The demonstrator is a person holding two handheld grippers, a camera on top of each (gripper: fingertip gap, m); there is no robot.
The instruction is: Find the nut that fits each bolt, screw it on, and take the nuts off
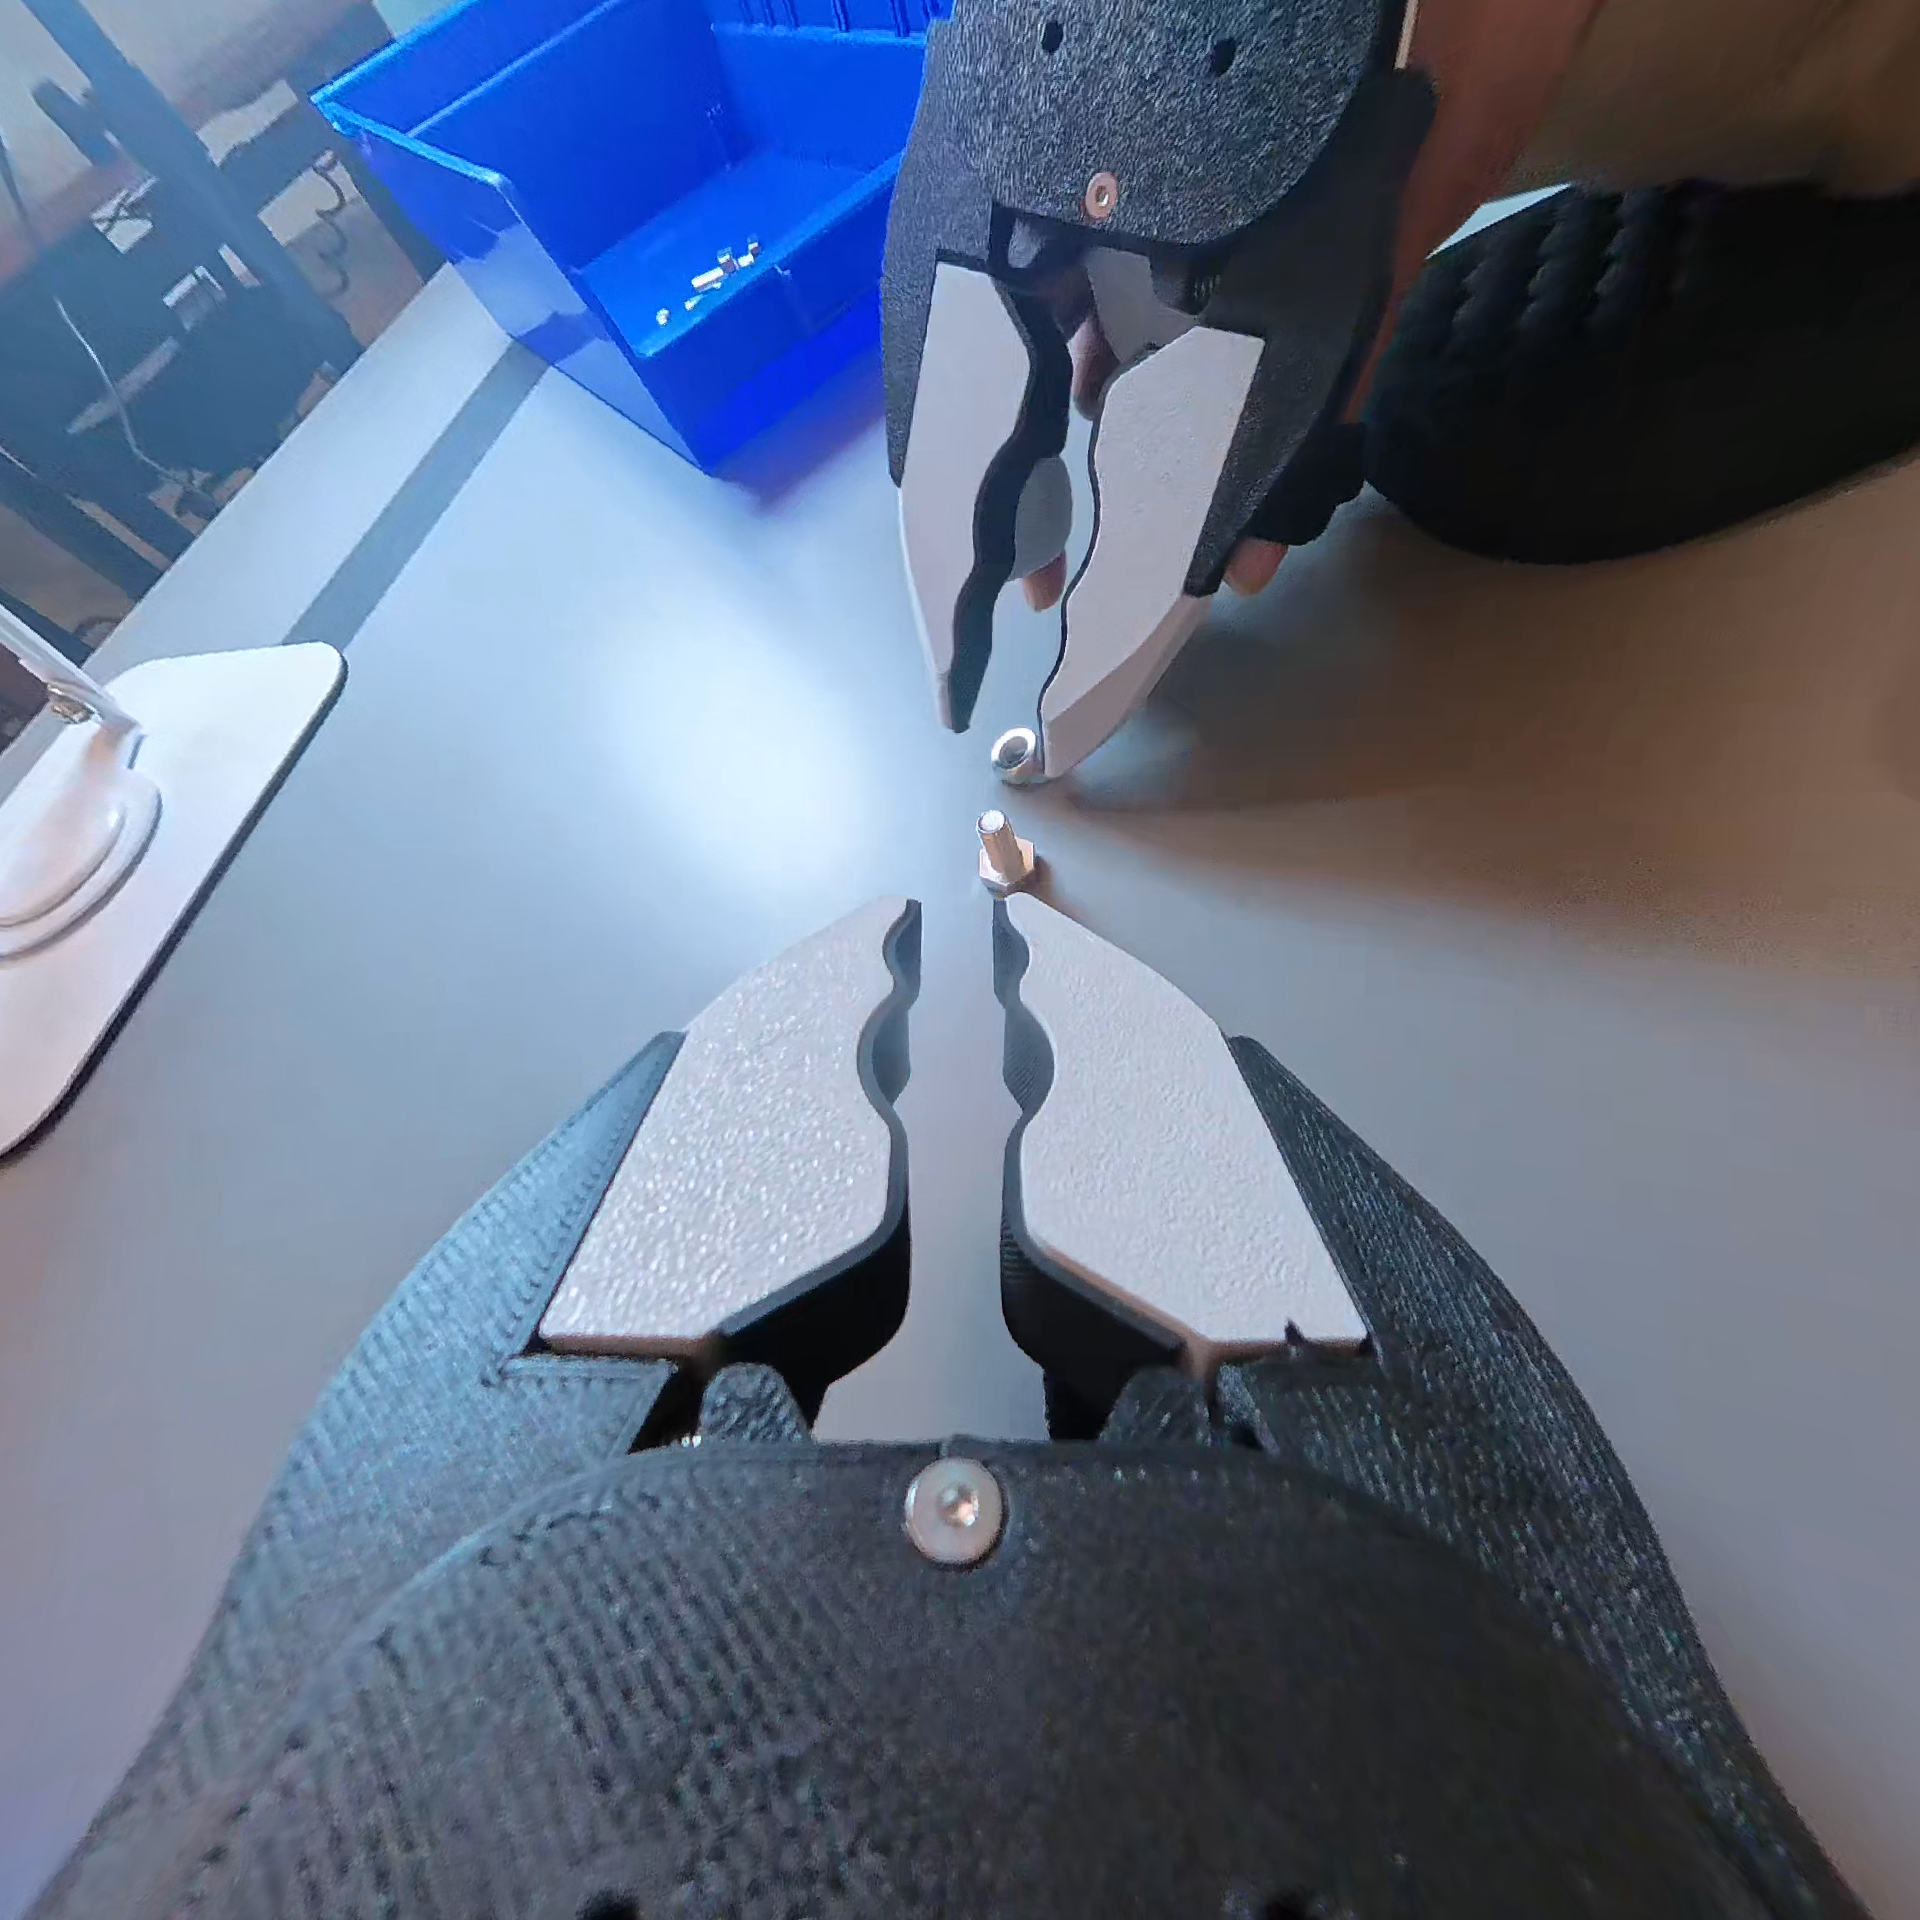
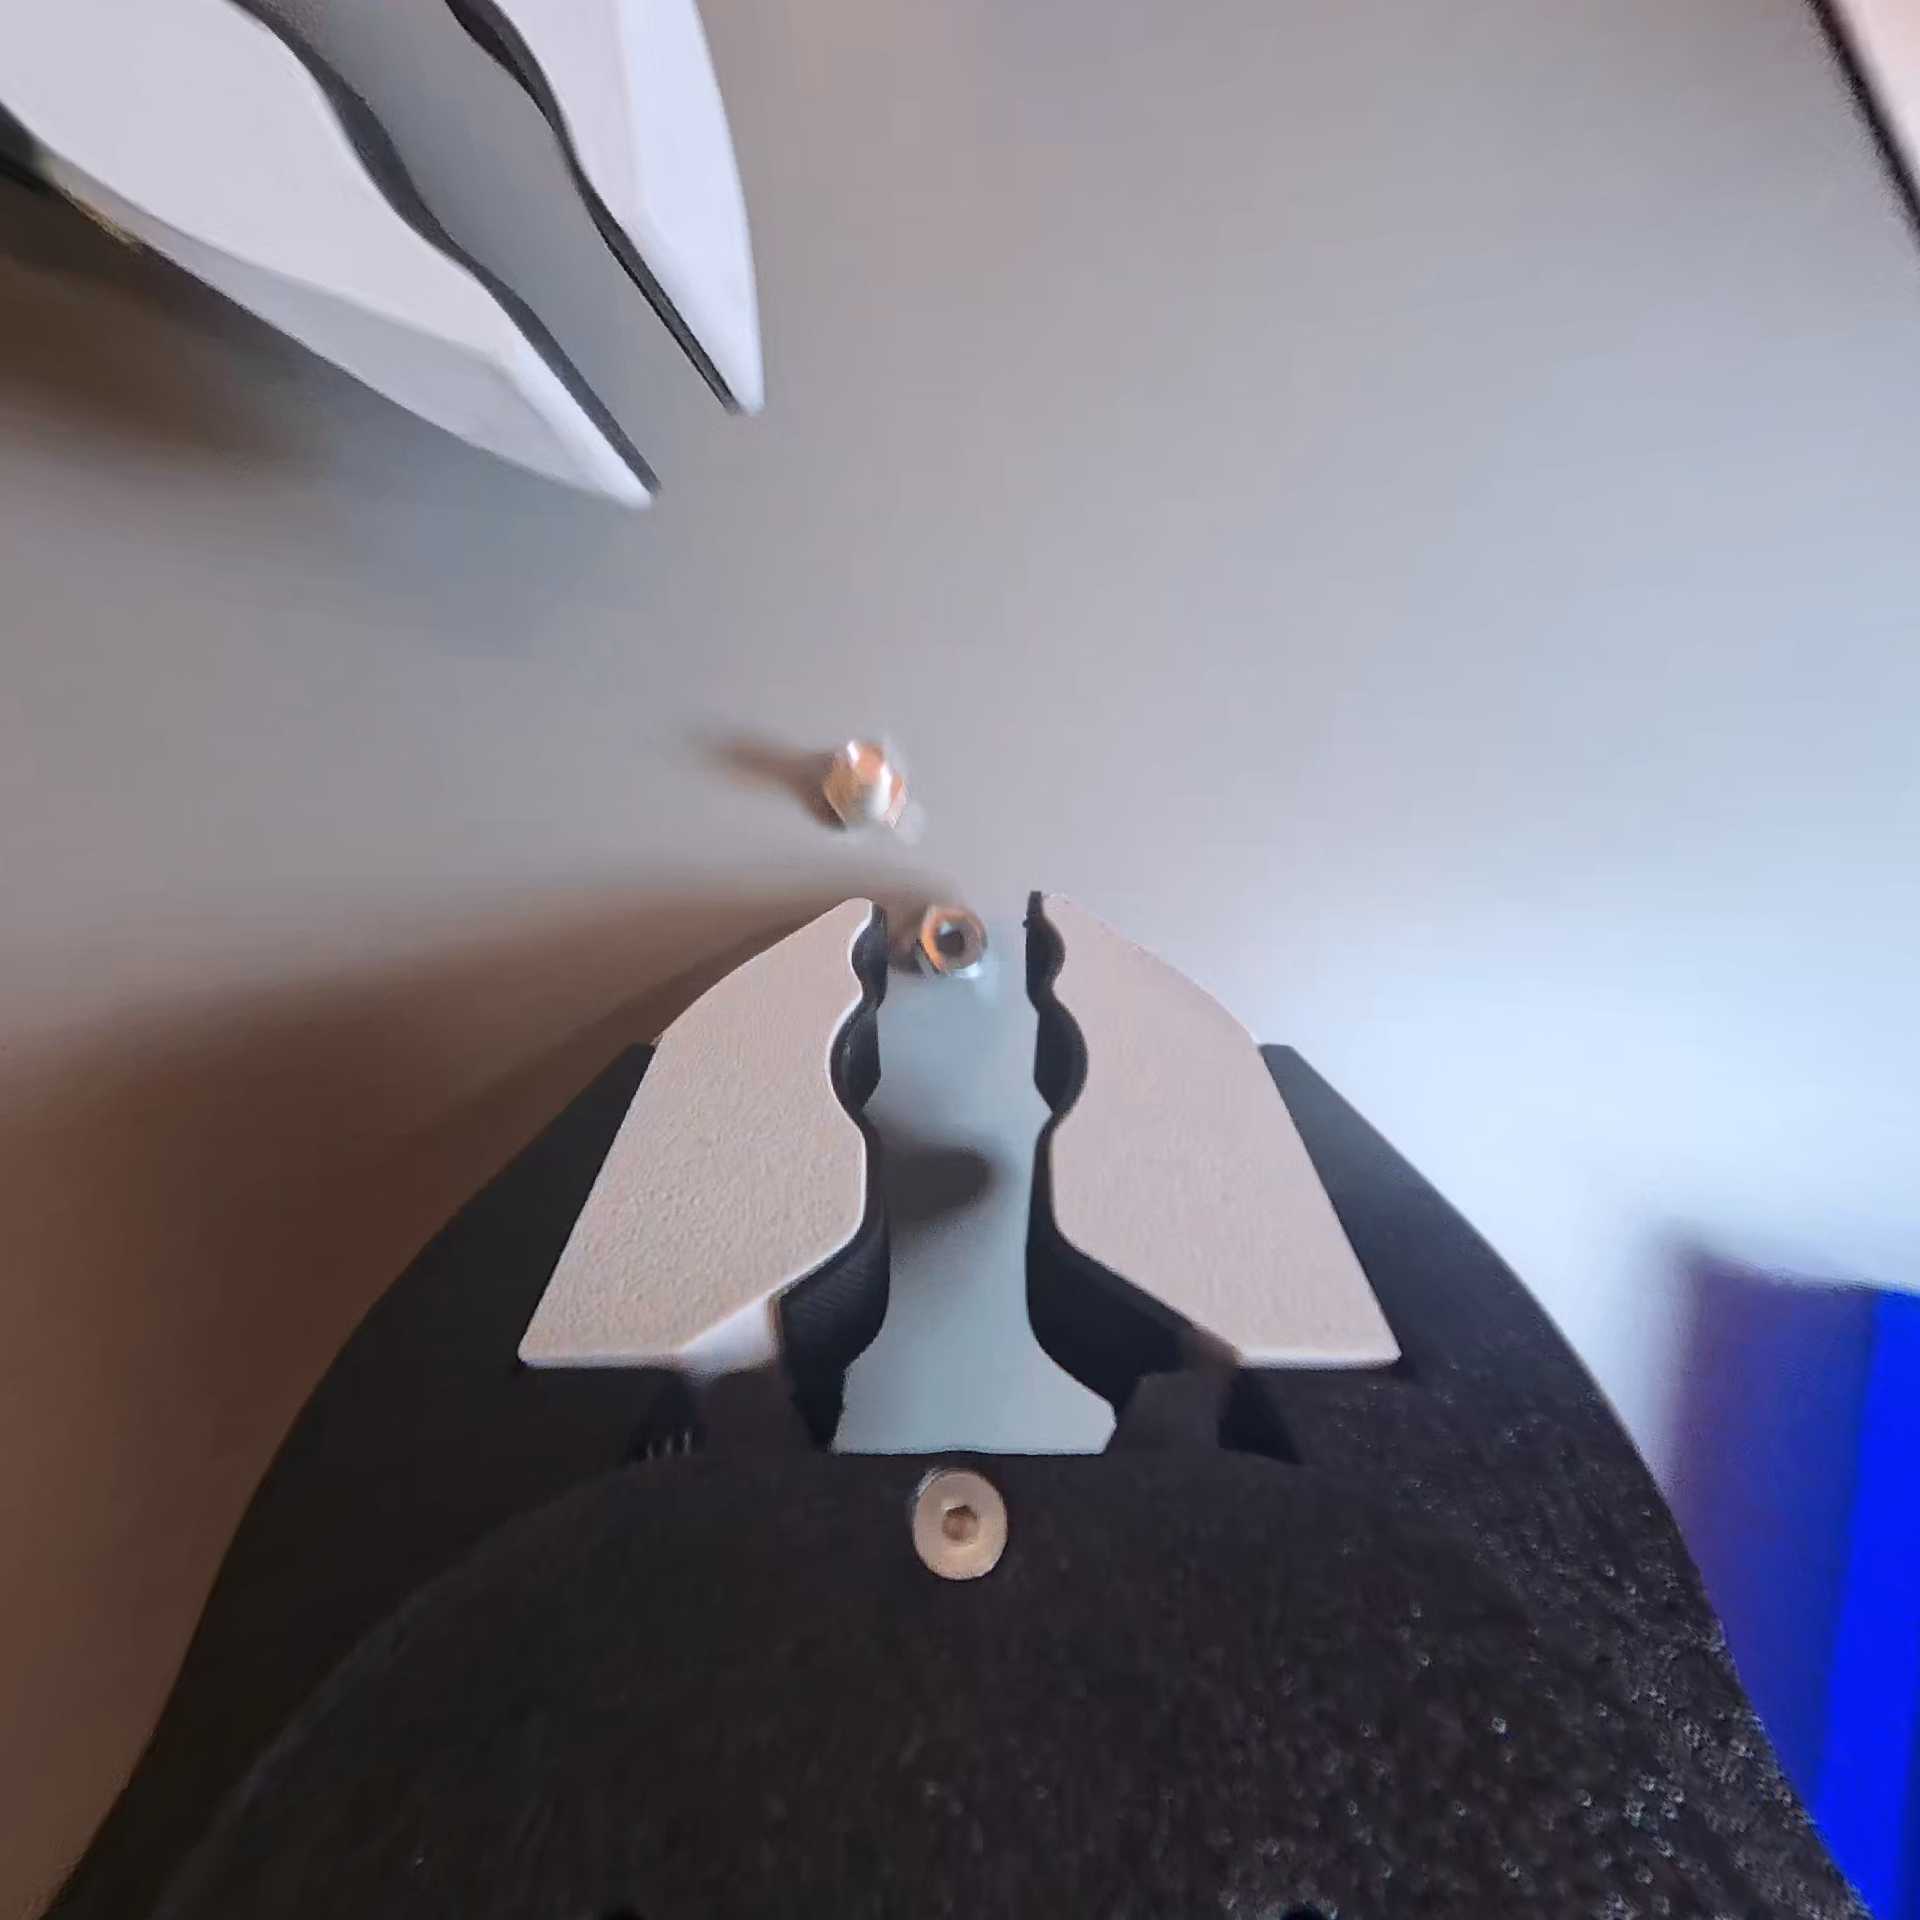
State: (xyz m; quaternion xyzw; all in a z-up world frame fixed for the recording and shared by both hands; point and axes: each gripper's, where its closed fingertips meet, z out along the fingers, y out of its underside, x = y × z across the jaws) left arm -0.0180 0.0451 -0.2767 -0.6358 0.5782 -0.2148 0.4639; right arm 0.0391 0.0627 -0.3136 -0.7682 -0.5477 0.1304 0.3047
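Note:
A small silver bolt (image 1: pixel 1000 854) stands head down on the grey table (image 1: pixel 520 1039), just beyond my left gripper (image 1: pixel 954 907), which is open and empty. A silver nut (image 1: pixel 1012 751) lies on the table a little past the bolt. My right gripper (image 1: pixel 1003 743) reaches in from the far side, open, with the nut between its tips, against one fingertip. In the right wrist view the nut (image 2: pixel 943 938) lies loose between the tips of my right gripper (image 2: pixel 954 912). The bolt (image 2: pixel 864 787) stands just ahead, and the left gripper (image 2: pixel 691 447) shows at the top left.
A blue plastic bin (image 1: pixel 582 156) stands at the back left of the table with several small metal parts (image 1: pixel 717 275) inside; it also shows in the right wrist view (image 2: pixel 1870 1558). A white stand base (image 1: pixel 156 831) sits at the left. A gloved hand and black sleeve (image 1: pixel 1662 364) hold the right gripper. There is about 8 cm between the tips of the two grippers.

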